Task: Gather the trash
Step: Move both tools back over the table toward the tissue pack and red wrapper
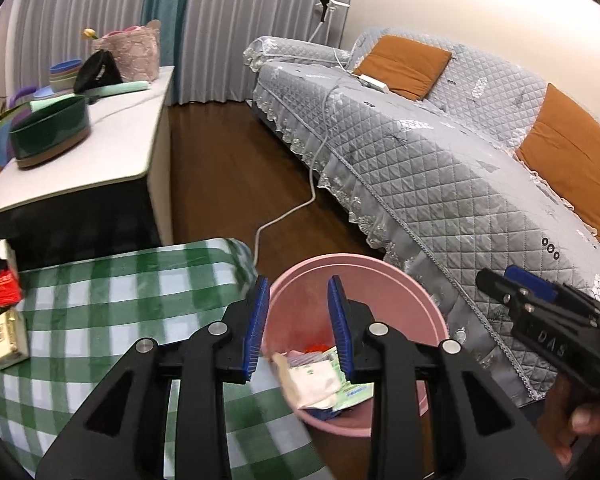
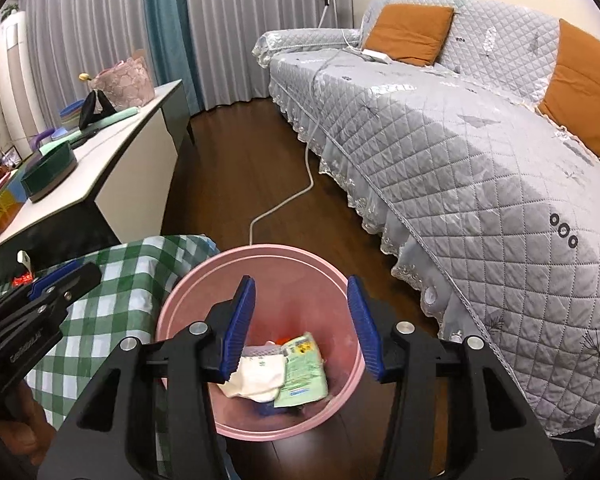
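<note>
A living room, seen from two cameras mounted on hand-held grippers. A long grey quilted sofa with orange cushions fills the right side. A white sideboard crowded with bowls and baskets stands at left, with dark wood floor between them.

In the foreground is a low table under a green checked cloth. Just beside its edge, on the floor, stands a pink plastic bin.

Both grippers hang above the bin, angled down into it. The right gripper has its blue pads parted about halfway, with nothing between them. The left gripper is parted more narrowly and is also empty.

Inside the bin lie a crumpled white wrapper and a flat green packet, among smaller scraps.

Two pieces of trash remain at the far left edge of the tablecloth: a red wrapper and a small cream carton. The wrapper looks light, thin and likely slippery, so it is probably best pinched across a crumpled fold. The carton looks light but stiffer, and its flat opposite faces seem the best place to grip it.
</note>
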Available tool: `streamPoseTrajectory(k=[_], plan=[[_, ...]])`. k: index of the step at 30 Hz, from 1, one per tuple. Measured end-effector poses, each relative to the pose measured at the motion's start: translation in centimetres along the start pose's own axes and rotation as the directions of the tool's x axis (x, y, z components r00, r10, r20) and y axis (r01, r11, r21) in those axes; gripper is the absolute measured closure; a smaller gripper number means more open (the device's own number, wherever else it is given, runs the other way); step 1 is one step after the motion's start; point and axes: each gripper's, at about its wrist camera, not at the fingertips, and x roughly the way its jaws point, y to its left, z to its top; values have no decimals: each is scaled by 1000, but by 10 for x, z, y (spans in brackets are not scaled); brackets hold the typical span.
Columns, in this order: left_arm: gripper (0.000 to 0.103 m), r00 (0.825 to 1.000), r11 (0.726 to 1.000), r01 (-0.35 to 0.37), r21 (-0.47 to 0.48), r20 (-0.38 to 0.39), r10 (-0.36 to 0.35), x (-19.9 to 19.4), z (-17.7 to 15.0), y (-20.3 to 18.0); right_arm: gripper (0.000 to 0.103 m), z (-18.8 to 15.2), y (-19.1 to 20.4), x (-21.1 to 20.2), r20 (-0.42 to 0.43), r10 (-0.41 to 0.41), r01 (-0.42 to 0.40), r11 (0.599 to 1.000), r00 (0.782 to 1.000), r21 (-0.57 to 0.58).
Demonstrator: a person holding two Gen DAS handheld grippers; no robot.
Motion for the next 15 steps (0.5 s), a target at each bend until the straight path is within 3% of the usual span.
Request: streamPoseTrajectory(k=[15], plan=[[73,987,986,-152,-75,49,156,-95,-18,104,56,0,76,-28,117,136,-127,989,984,-79]])
